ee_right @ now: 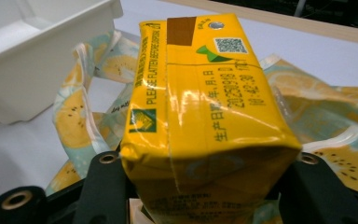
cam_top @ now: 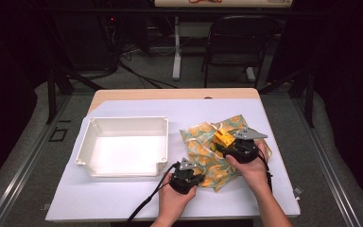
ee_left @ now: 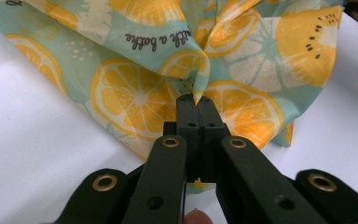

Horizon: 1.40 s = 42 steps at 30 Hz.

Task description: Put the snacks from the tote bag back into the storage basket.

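Yellow carton (ee_right: 205, 116) at frame centre, clamped between the right gripper's (cam_top: 236, 147) fingers, over the lemon-print bag (ee_left: 135, 93), bag's fold pinched in the left gripper's (ee_left: 193, 103) closed fingers, white tray (cam_top: 123, 146) at left on the worktop (cam_top: 274, 198).

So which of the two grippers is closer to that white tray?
Left. The left gripper sits just off the white tray's near right corner, pinching the lemon-print bag. The right gripper holds a yellow carton farther right, over the bag.
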Motion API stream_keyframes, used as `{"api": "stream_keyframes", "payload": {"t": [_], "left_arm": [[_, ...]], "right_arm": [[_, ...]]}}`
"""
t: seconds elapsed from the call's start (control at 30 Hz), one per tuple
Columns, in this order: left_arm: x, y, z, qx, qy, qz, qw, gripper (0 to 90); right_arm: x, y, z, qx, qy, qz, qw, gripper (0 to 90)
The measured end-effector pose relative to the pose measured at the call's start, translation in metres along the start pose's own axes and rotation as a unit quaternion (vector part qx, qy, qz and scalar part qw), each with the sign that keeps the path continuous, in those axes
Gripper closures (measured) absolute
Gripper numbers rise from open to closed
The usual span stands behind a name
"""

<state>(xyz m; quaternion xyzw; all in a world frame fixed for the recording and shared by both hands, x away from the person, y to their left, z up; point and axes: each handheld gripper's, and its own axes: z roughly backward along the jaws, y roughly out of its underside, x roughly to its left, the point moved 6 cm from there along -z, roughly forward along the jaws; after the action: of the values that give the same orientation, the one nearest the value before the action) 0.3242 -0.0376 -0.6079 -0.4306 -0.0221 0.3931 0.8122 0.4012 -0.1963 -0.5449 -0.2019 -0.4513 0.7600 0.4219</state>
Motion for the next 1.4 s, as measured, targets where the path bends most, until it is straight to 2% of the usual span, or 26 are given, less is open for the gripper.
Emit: {"api": "stream_keyframes", "payload": {"t": [0.13,0.23,0.27,0.3,0.37,0.5,0.53,0.6,0.63,0.73,0.83,0.87,0.93,0.97,1.03,1.1,1.37,1.4], "left_arm": [[0.0,0.0,0.001,-0.002,-0.009,-0.003,1.0,90.0],[0.001,-0.001,0.004,-0.016,-0.014,-0.001,0.9998,90.0],[0.001,-0.001,0.004,-0.024,-0.022,0.001,0.9995,90.0],[0.001,-0.001,0.006,-0.024,-0.02,-0.003,0.9995,90.0],[0.001,-0.003,0.009,-0.033,-0.031,-0.009,0.9989,80.8],[-0.002,-0.01,0.023,-0.055,-0.034,-0.015,0.9978,63.9],[-0.001,-0.014,0.028,-0.062,-0.038,-0.014,0.9973,59.3],[-0.002,-0.022,0.041,-0.077,-0.034,0.003,0.9964,49.2],[-0.002,-0.025,0.044,-0.084,-0.035,0.002,0.9958,42.7],[-0.002,-0.033,0.062,-0.097,-0.047,-0.029,0.9938,30.0],[-0.001,-0.038,0.075,-0.125,-0.045,-0.055,0.9896,26.6],[0.0,-0.04,0.079,-0.136,-0.048,-0.065,0.9874,24.6],[0.002,-0.042,0.084,-0.151,-0.059,-0.07,0.9843,18.0],[0.003,-0.043,0.085,-0.154,-0.056,-0.072,0.9838,14.9],[0.005,-0.044,0.085,-0.159,-0.049,-0.065,0.984,14.2],[0.007,-0.045,0.085,-0.16,-0.053,-0.064,0.9836,9.0],[0.006,-0.045,0.088,-0.161,-0.057,-0.082,0.9819,4.7],[0.005,-0.046,0.089,-0.163,-0.057,-0.078,0.9818,4.7]], "right_arm": [[0.001,-0.01,0.011,-0.013,-0.002,0.0,0.9999,51.0],[0.002,-0.015,0.018,-0.019,-0.001,-0.005,0.9998,51.0],[0.002,-0.017,0.019,-0.022,0.0,-0.007,0.9997,51.0],[0.002,-0.019,0.022,-0.022,0.0,-0.007,0.9997,51.0],[0.004,-0.023,0.027,-0.028,-0.001,-0.009,0.9996,51.0],[0.005,-0.029,0.036,-0.035,-0.001,-0.008,0.9994,51.0],[0.005,-0.031,0.038,-0.035,-0.001,-0.008,0.9993,51.0],[0.006,-0.033,0.041,-0.041,-0.001,-0.011,0.9991,51.0],[0.007,-0.034,0.043,-0.043,-0.002,-0.014,0.999,51.0],[0.007,-0.036,0.045,-0.041,-0.004,-0.012,0.9991,51.0],[0.009,-0.037,0.046,-0.041,-0.005,-0.015,0.999,51.0],[0.01,-0.037,0.046,-0.043,-0.005,-0.017,0.9989,51.0],[0.012,-0.039,0.047,-0.04,-0.007,-0.015,0.999,51.0],[0.013,-0.04,0.047,-0.042,-0.007,-0.014,0.999,51.0],[0.018,-0.042,0.048,-0.044,-0.008,-0.014,0.9989,51.0],[0.021,-0.043,0.05,-0.044,-0.01,-0.014,0.9989,51.0],[0.038,-0.049,0.052,-0.046,-0.024,-0.008,0.9986,51.0],[0.04,-0.049,0.053,-0.046,-0.027,-0.008,0.9985,51.0]]}}
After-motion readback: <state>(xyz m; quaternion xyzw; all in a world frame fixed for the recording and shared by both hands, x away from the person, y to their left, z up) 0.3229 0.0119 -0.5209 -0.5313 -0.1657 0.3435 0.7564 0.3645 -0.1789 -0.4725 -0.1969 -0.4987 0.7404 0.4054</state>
